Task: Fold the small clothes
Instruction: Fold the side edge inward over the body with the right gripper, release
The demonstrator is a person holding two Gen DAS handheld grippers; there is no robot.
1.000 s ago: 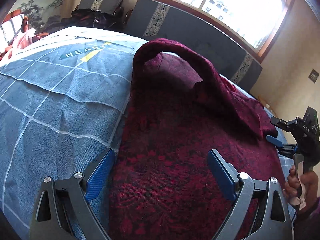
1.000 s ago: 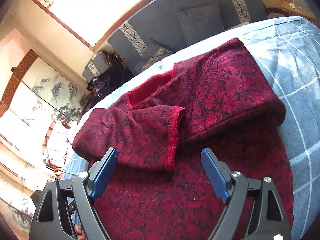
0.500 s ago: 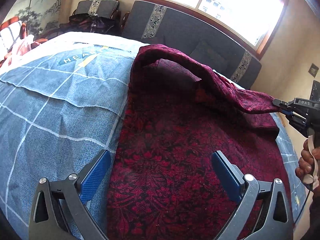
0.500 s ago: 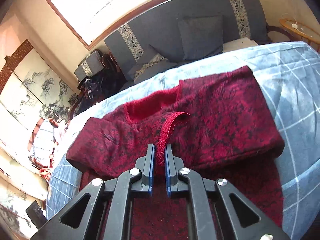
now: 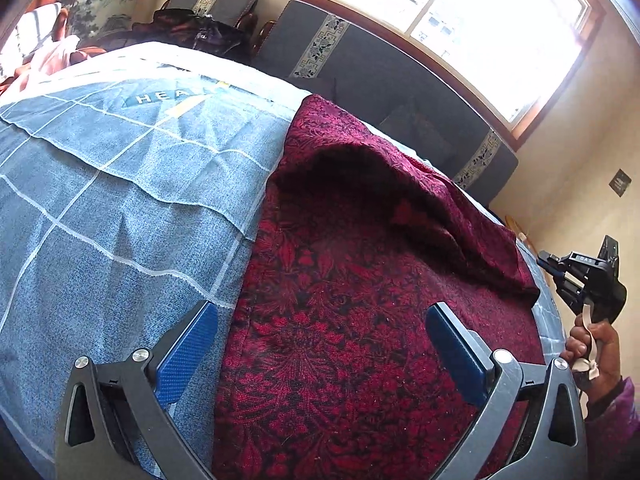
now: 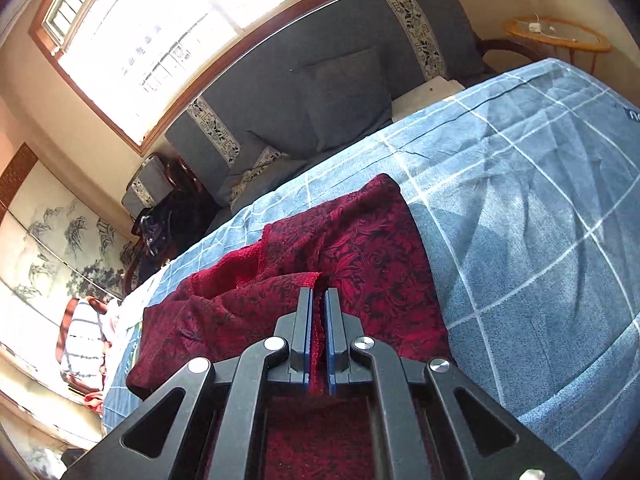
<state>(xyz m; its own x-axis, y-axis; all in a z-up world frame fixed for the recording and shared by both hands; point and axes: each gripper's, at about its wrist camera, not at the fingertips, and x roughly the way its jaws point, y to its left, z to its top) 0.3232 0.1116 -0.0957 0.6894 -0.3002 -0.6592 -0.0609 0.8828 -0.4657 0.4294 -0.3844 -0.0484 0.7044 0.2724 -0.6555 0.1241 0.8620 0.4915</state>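
A dark red patterned garment [image 5: 352,312] lies on the blue checked bedspread [image 5: 100,220]. My left gripper [image 5: 320,356] is open and empty, hovering over the garment's near edge. My right gripper [image 6: 318,308] is shut on the trimmed edge of the garment's sleeve [image 6: 256,292] and holds it lifted across the body of the garment [image 6: 360,248]. The right gripper also shows in the left wrist view [image 5: 552,268] at the right edge, held by a hand, with the sleeve stretched towards it.
A grey sofa with cushions [image 6: 320,92] runs under the window behind the bed. A round wooden side table [image 6: 560,36] stands at the far right. Dark clothes [image 6: 172,216] lie on a chair at the left.
My right gripper closed on the sleeve edge and has pulled it across the garment towards the right. The left gripper stayed open over the near edge.
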